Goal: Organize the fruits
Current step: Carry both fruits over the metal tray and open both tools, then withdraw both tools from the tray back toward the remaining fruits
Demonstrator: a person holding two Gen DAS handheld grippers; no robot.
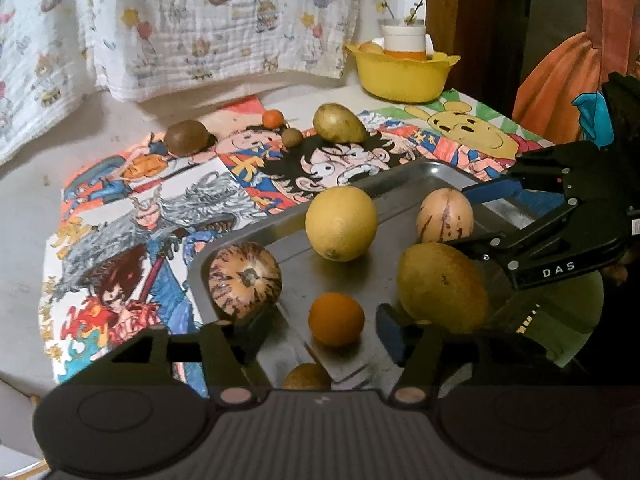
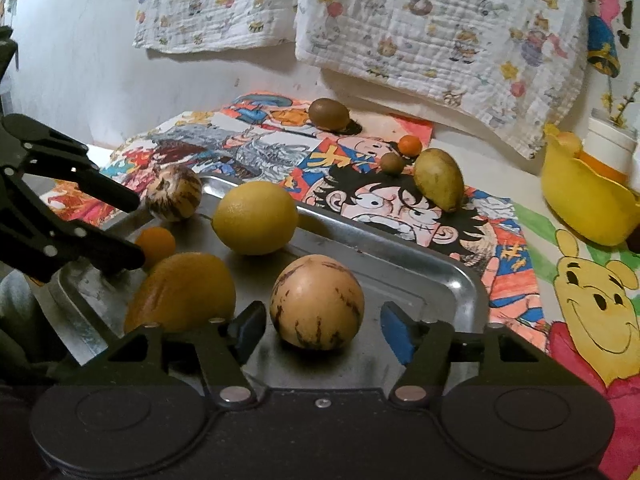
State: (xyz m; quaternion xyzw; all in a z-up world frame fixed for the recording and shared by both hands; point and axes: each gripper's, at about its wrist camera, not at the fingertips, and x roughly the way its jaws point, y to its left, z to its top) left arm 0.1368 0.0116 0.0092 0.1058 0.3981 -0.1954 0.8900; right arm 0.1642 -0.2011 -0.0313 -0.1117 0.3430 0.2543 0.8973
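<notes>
- Tray [image 1: 400,176], metal, sits on cartoon-print mat [image 1: 132,216]; holds five fruits, plus part of another at bottom edge of left wrist view, ID unclear.
- Left gripper [image 1: 320,320]: fingers apart, w/ small orange [image 1: 336,318] between them on tray; pads not pressing on it. Nothing gripped.
- Right gripper [image 2: 324,320]: fingers apart, w/ striped round fruit [image 2: 316,302] between them, resting on tray; gaps visible both sides, no grip.
- Mango [image 1: 442,286], yellow, lies on tray just beside left gripper's right finger; in left wrist view right gripper's near finger reaches its top edge, contact not certain.
- Lemon [image 1: 341,223], large, approx. mid-tray, apart from both grippers.
- Second striped fruit [image 1: 244,278] in tray corner, stem end facing left wrist cam, just beside left gripper's left finger.
- Off tray, on mat beyond far rim: green-yellow pear-shaped fruit [image 1: 339,124], small brown round fruit [image 1: 292,137] just beside it, tiny orange [image 1: 273,118] behind that, kiwi-like brown fruit [image 1: 186,138] well apart toward left.
- Yellow bowl [image 1: 400,78] at far side of table, holds white-and-orange container [image 1: 403,42] w/ twigs.
- Printed cloths [image 2: 440,20] hang on wall behind.
</notes>
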